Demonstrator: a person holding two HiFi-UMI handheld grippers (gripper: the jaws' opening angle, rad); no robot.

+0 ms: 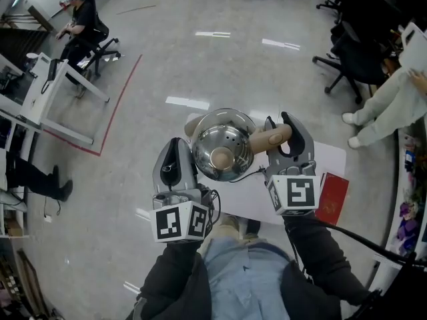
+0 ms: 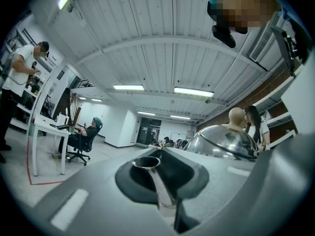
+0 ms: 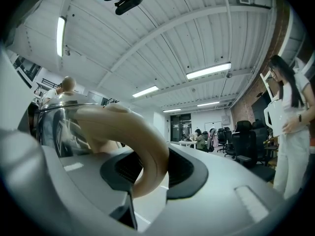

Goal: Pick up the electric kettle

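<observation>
Right gripper [image 1: 283, 133] clamps the handle [image 1: 263, 139] of the upright electric kettle [image 1: 223, 145], handle pointing right; left gripper [image 1: 175, 147] closed.

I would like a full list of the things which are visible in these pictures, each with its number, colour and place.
kettle: 1, steel with beige handle and knob, over the table
table: 1, white, below the kettle
booklet: 1, red, at the table's right end
desk: 1, white, upper left
floor line: 1, red, beside the desk
office chairs: several, black, upper right
seated person: 1, dark clothes, upper left
person in pale clothes: 1, right edge
left tool: 1, grey, shut on the kettle's steel spout
right tool: 1, grey, shut on the kettle's handle
sleeves: 2, dark, bottom
</observation>
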